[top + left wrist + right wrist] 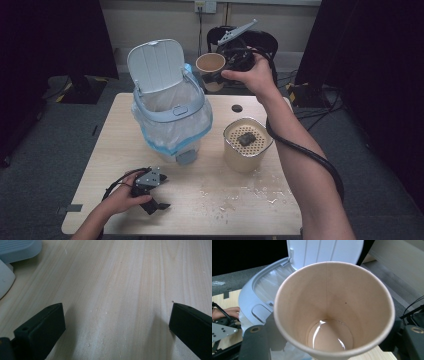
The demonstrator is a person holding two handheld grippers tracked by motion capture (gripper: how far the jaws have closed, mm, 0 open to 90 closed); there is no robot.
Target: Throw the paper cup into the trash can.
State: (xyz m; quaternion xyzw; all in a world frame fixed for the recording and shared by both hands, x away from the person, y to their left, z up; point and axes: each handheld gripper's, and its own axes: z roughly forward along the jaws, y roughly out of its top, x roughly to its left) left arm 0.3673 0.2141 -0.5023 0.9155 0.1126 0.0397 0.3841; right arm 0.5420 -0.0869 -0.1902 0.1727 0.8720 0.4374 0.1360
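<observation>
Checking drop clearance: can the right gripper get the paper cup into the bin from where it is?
Probably yes. The right gripper holds the paper cup in the air beside the bin, whose lid stands open. Nothing sits between the cup and the lined opening.

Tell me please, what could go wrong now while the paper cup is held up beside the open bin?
1. The paper cup, clamped in the right gripper, has some liquid at its bottom; tilted short of the bin, it may drip onto the table.
2. Hard squeezing may crush the thin cup wall.
3. Water drops already lie on the table, so things there might slide.
</observation>
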